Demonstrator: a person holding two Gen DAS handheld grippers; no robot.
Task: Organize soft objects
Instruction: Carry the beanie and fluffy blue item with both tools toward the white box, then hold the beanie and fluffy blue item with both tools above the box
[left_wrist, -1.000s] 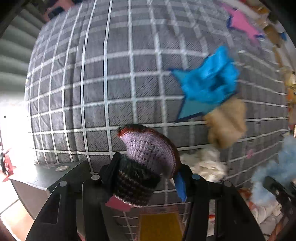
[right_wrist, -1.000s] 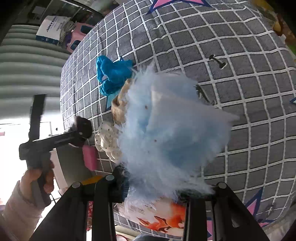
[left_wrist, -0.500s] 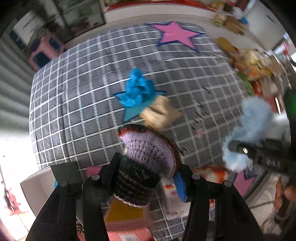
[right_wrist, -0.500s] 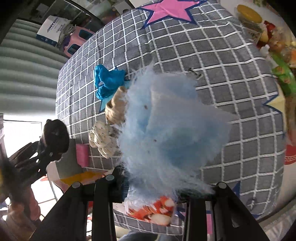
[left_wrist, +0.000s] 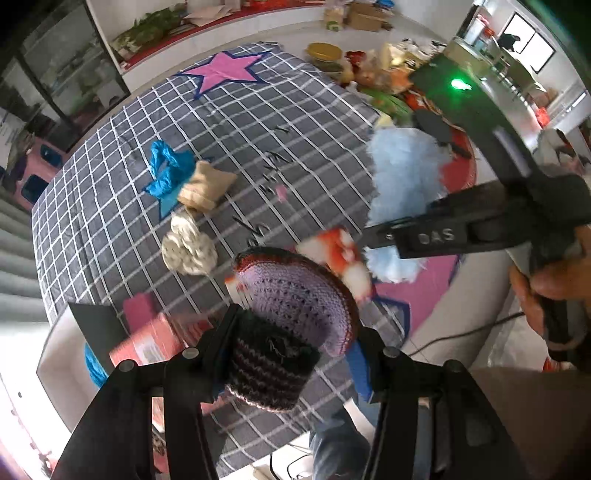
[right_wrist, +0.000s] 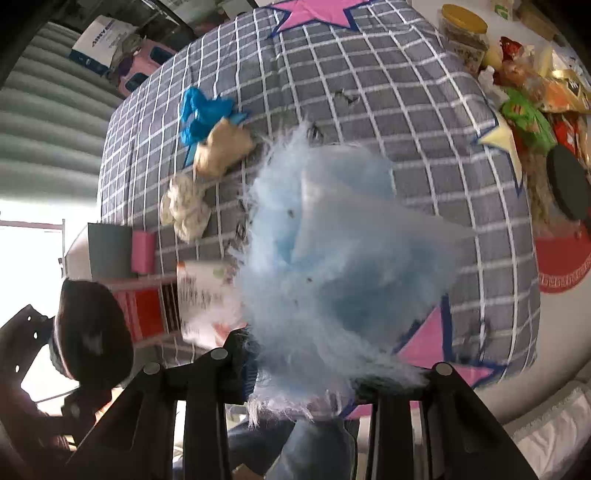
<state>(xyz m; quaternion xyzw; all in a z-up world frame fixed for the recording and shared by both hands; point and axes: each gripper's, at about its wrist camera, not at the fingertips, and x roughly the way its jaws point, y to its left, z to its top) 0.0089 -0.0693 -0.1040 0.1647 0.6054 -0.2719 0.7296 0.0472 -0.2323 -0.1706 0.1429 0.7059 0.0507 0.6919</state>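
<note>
My left gripper (left_wrist: 291, 354) is shut on a knitted hat (left_wrist: 291, 306), lilac inside with dark striped brim, held high above the grey checked bed cover (left_wrist: 110, 177). My right gripper (right_wrist: 336, 373) is shut on a fluffy light-blue cloth (right_wrist: 332, 251), also high above the cover; it shows in the left wrist view (left_wrist: 402, 177) at the right. On the cover lie a bright blue cloth (left_wrist: 168, 168), a tan plush (left_wrist: 205, 186) and a cream knitted ball (left_wrist: 188, 247) in a row; they also show in the right wrist view, the tan plush (right_wrist: 221, 151) in the middle.
A red and white box (left_wrist: 147, 339) and a grey box (left_wrist: 96, 321) sit at the cover's near left edge. Snack packets and a jar (right_wrist: 461, 29) crowd the far right. An orange-white soft toy (left_wrist: 340, 254) lies near the hat. Pink stars (left_wrist: 225, 70) mark the cover.
Both grippers have risen and pulled back from the cover, each still holding its item. The view now takes in the whole bed, and the right gripper has come closer to the left one.
</note>
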